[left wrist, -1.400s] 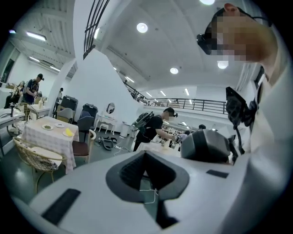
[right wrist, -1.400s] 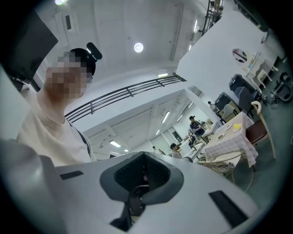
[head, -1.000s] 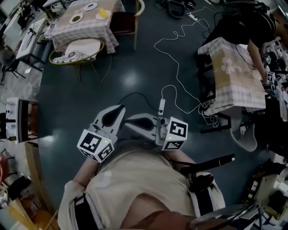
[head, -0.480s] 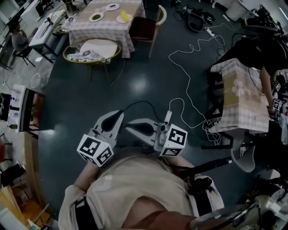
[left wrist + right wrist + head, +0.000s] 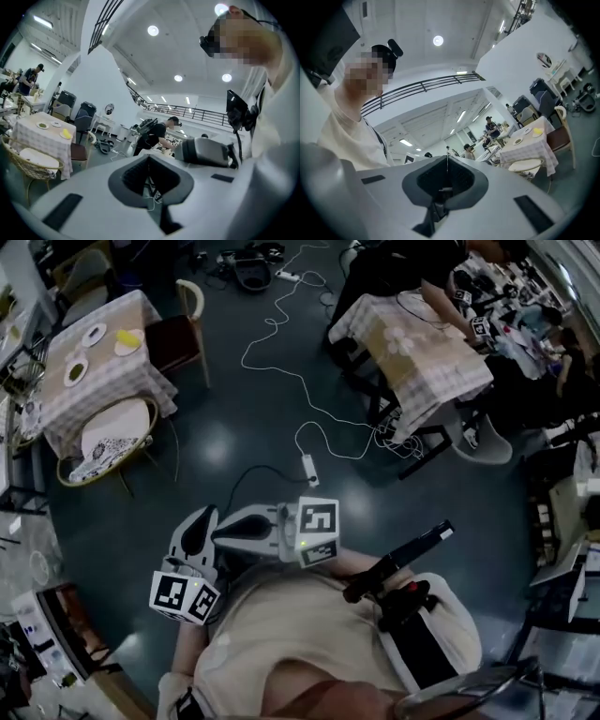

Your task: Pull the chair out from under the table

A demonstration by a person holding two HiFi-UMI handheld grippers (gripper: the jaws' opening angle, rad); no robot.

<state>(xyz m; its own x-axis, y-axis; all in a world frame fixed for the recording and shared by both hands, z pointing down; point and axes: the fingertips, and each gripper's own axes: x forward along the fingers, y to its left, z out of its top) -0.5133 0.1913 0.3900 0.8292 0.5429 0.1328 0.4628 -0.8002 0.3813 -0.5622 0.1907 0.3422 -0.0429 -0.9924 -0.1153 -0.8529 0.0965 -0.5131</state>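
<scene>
A table with a checked cloth (image 5: 103, 381) and plates stands far off at the upper left. A wicker chair with a round pale seat (image 5: 101, 435) sits at its near side; a wooden chair with a dark red seat (image 5: 178, 329) sits at its far end. Both show in the left gripper view, wicker chair (image 5: 29, 161) and wooden chair (image 5: 80, 151), and in the right gripper view as a small wicker chair (image 5: 526, 167). My left gripper (image 5: 199, 521) and right gripper (image 5: 219, 533) are held close to the person's chest, both shut and empty, far from the chairs.
A white cable and power strip (image 5: 307, 468) lie on the dark floor just ahead of the grippers. A second clothed table (image 5: 427, 348) stands at the upper right with a person in black leaning over it. Shelving and clutter line the left and right edges.
The view has swung round: the checked table and its chairs have slid from top centre to the upper left. Both grippers have shifted left and stay shut.
</scene>
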